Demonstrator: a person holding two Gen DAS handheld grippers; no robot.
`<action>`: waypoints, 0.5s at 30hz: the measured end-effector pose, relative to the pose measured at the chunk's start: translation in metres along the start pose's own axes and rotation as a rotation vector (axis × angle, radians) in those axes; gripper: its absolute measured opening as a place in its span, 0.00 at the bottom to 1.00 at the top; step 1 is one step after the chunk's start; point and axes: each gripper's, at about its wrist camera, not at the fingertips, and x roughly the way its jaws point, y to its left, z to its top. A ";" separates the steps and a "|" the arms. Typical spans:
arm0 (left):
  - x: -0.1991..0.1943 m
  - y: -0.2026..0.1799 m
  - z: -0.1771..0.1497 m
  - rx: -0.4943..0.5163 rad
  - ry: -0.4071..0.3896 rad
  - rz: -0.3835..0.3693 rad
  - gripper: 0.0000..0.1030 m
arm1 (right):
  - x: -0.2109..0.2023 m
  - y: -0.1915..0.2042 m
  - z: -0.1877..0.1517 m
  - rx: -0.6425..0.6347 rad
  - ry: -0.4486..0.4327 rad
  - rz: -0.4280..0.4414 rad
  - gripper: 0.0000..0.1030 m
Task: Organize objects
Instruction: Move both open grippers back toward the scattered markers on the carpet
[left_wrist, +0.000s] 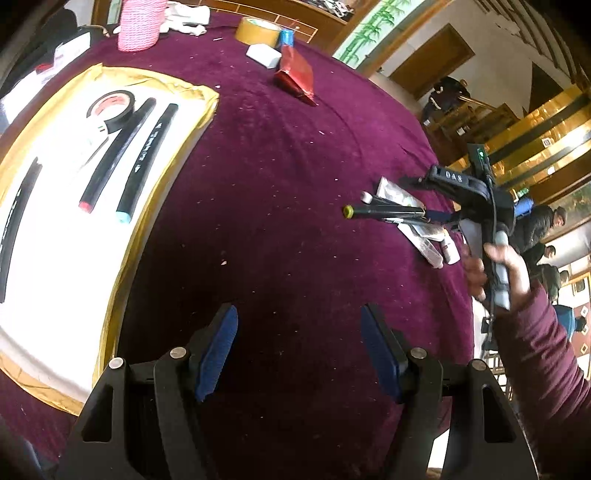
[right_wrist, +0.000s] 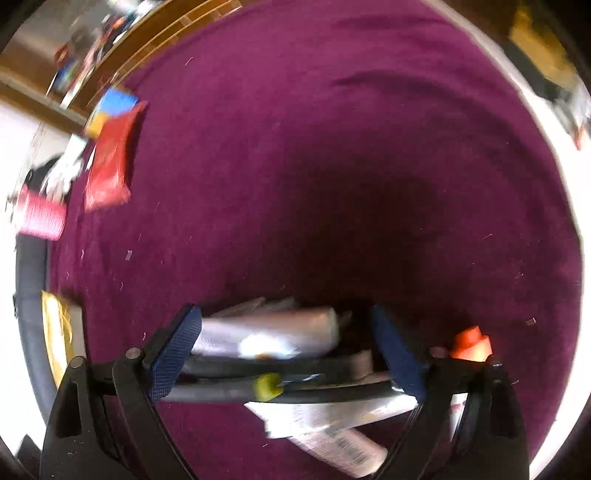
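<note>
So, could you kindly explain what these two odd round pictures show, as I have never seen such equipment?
A person holds a hand-held claw in each hand; a fisheye camera on each looks along its fingers. The left view shows the left claw open and empty above a purple tablecloth. A white tray holds black markers and a roll of black tape. The right claw, held in the person's hand, is over a pile of pens and tubes. Its own blurred view shows its blue pads either side of that pile, seemingly not yet gripping.
</note>
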 end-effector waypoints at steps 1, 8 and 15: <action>0.001 0.001 0.000 -0.007 -0.003 0.004 0.61 | 0.004 0.013 -0.009 -0.032 0.031 0.037 0.93; 0.009 -0.004 0.005 -0.009 0.008 -0.034 0.61 | 0.018 0.086 -0.076 -0.175 0.222 0.283 0.93; 0.015 -0.005 0.004 0.011 0.033 -0.038 0.61 | -0.039 0.063 -0.076 -0.133 -0.001 0.193 0.93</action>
